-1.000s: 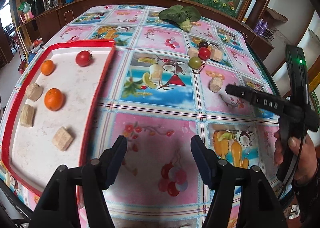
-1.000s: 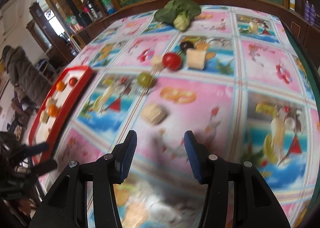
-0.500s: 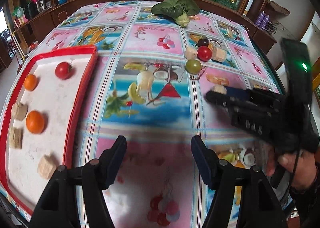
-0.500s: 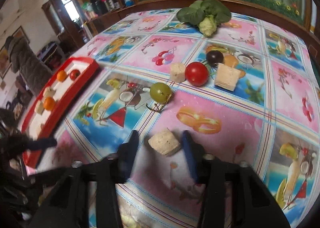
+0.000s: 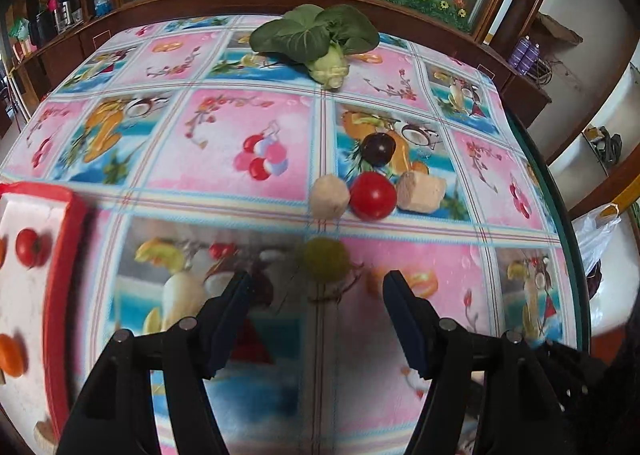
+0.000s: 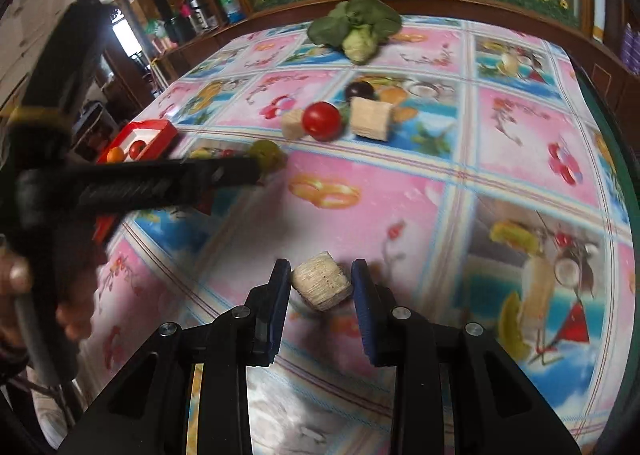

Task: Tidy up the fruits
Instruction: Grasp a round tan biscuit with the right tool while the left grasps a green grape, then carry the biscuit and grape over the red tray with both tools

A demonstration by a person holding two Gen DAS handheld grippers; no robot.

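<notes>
Left tool [image 5: 316,291]: jaws spread wide, grasping nothing, low over the counter [image 5: 248,143]; the green fruit [image 5: 326,259] sits just ahead of its gap, blurred.
Right tool [image 6: 318,275]: jaws narrowed around a tan block [image 6: 322,286]; pads look to touch both its sides, block tilted; cannot tell if it is off the cloth.
Cluster, mid counter: red tomato [image 5: 373,195] between a round pale chunk [image 5: 330,196] and a tan cube [image 5: 422,191], touching or nearly; dark plum [image 5: 378,148] just behind.
Tray [image 5: 66,247]: red rim, white floor, left edge of the counter; holds a small tomato [image 5: 28,247] and an orange fruit [image 5: 10,355].
Leafy greens [image 5: 320,39]: far end of the counter, well apart from the fruit.
</notes>
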